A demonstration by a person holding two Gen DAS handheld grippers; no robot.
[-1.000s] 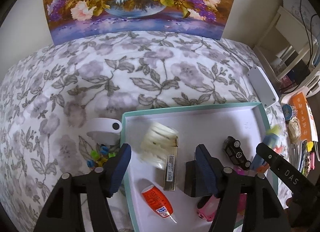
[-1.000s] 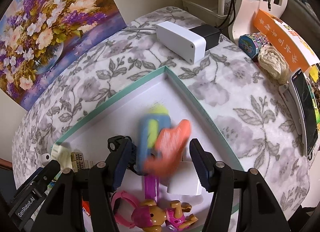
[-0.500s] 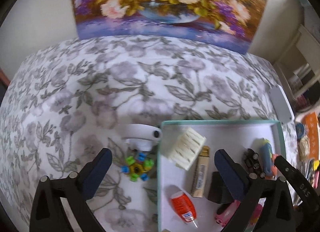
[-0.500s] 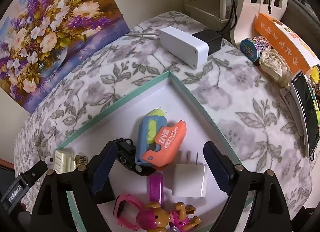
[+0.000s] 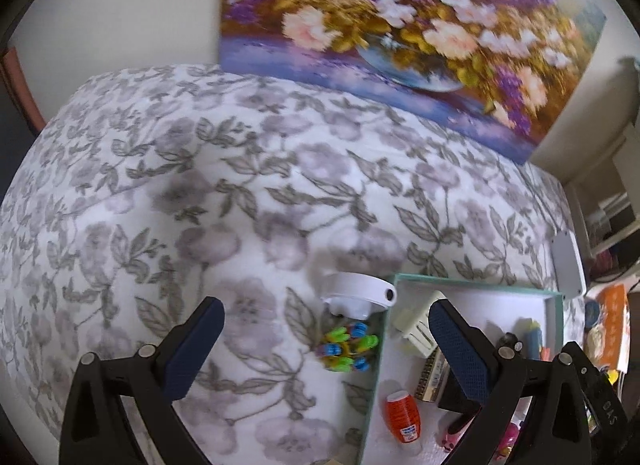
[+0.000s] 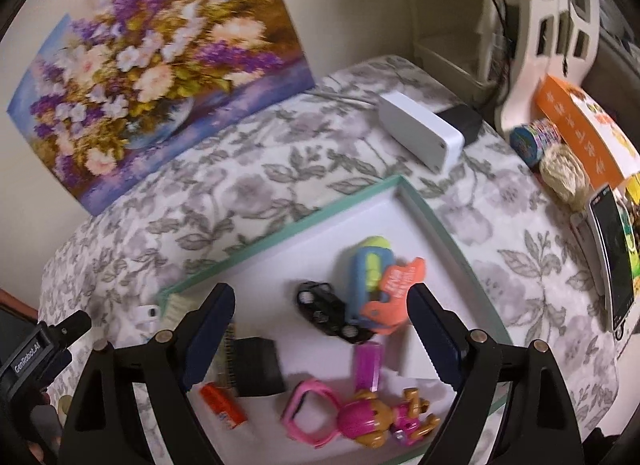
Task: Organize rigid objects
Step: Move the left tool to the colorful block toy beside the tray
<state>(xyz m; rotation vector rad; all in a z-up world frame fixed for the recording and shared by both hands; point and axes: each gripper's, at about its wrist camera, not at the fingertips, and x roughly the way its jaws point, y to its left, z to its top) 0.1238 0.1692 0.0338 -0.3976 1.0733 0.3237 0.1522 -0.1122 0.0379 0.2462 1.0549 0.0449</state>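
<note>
The left gripper (image 5: 326, 329) is held wide apart and empty above the floral cloth (image 5: 168, 201). Between its 2 fingers, the multicoloured spinner toy (image 5: 347, 347) and the white round item (image 5: 358, 293) are seen, both outside the teal-edged tray (image 5: 380, 345) and just beside its wall. The right gripper (image 6: 322, 315) is also spread wide and empty, over the tray. If the spinner is approached carelessly, the tray wall could be struck by the right-hand finger, or the white item caught together.
</note>
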